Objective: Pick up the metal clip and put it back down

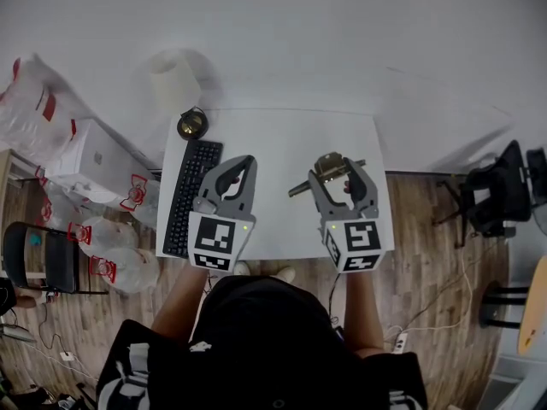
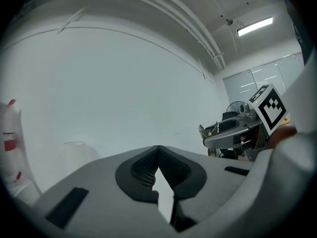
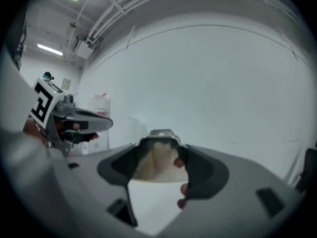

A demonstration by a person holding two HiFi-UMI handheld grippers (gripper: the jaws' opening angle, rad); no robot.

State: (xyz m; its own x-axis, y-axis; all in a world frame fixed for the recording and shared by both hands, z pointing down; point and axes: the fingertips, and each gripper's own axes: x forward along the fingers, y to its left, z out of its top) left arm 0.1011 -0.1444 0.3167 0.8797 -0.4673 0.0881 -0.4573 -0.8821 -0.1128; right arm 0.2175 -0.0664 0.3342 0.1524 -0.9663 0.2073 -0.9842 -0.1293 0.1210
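"While you have it pinched, where does the metal clip (image 1: 328, 164) sit?"

"Between the jaws of my right tongs (image 1: 344, 178), over the right half of the white desk (image 1: 282, 135). Those jaws are closed down to the clip's width, one pad on each side of its brassy body, and its thin arm pokes out to the left. My left tongs (image 1: 242, 167) hang over the middle of the desk, just right of the keyboard (image 1: 190, 196). Their pads are pressed together with nothing between them."

"Is it off the desk?"

"I judge so, since both gripper views look out at the wall (image 3: 213, 83) rather than down. I cannot tell how high."

"So how do you set it down well?"

"Lower it straight and slowly until the clip's underside rests flat on bare desk, away from the near edge. Only then ease the jaws apart, because opening early would let it drop and skid. I'd hold the sticking-out arm level so it doesn't touch first and twist the clip in the pads. The left tongs have no part in it."

"Anything to read?"

"No words. Each marker cube (image 1: 214, 237) shows only black-and-white squares, and the keyboard legends are too small. The red marks on the bags (image 1: 26, 101) at far left can't be made out."
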